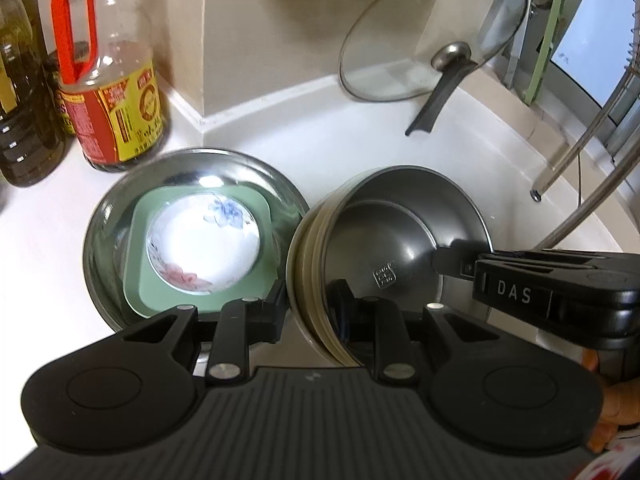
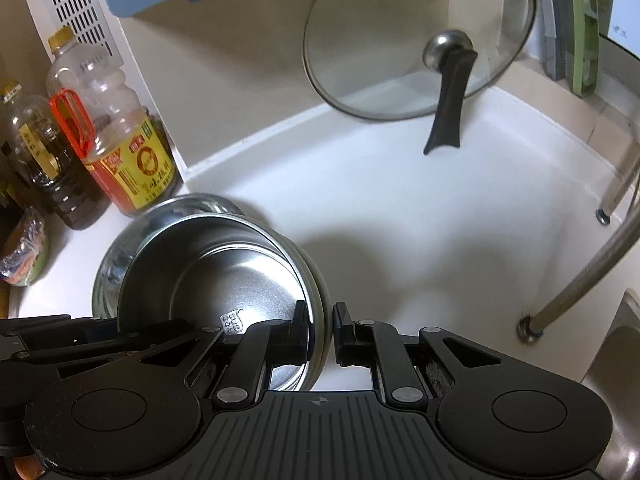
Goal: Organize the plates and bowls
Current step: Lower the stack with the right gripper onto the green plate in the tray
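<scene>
My left gripper (image 1: pixel 310 312) clasps the near rim of the nested steel bowls (image 1: pixel 400 240) on the white counter (image 1: pixel 360 140); my right gripper (image 2: pixel 320 334) pinches their opposite rim; beside them, a steel basin (image 1: pixel 104 216) holds a green square plate (image 1: pixel 136 280) and a floral porcelain dish (image 1: pixel 204 240).

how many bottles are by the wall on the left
3 visible: a clear red-handled bottle with a red-yellow label, a dark oil bottle left of it, and a dark bottle wedged behind them. More may be hidden at the edge.

We get bright, even light; glare flares on the steel dish (image 1: pixel 192 168) ahead-left of our left claw (image 1: pixel 308 312), soft shadows on the tabletop (image 2: pixel 400 232), fisheye bending edges.
</scene>
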